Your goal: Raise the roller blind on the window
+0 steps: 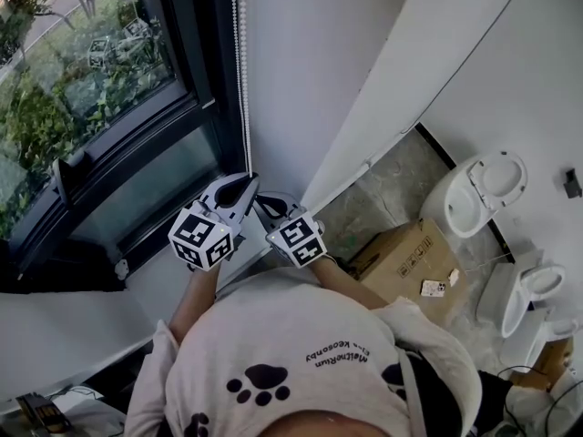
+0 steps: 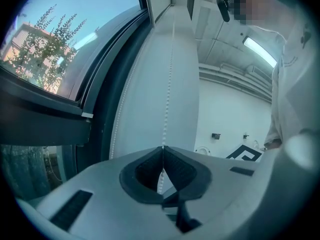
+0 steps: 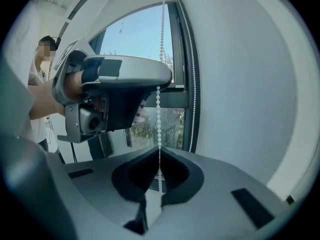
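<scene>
White-walled room, dark-framed window [image 1: 82, 89] at left. Left gripper [image 2: 162, 148] — jaws together, clamped on the blind's bead chain [image 2: 169, 74]. Right gripper [image 3: 160, 150] is likewise pinched on what looks like the same strand, just below the left. The chain hangs against the wall [image 1: 310, 53], beside the window frame — a second strand [image 3: 190, 84] lies nearer the frame.

Mottled grey floor [image 1: 387, 189], running along the foot of a white wall [image 1: 383, 98]; a brown cardboard box [image 1: 401, 258] stood on it, closed; a white toilet [image 1: 474, 198] stood beyond the box; a second white toilet [image 1: 524, 294] stood just beside the box, near the first.
</scene>
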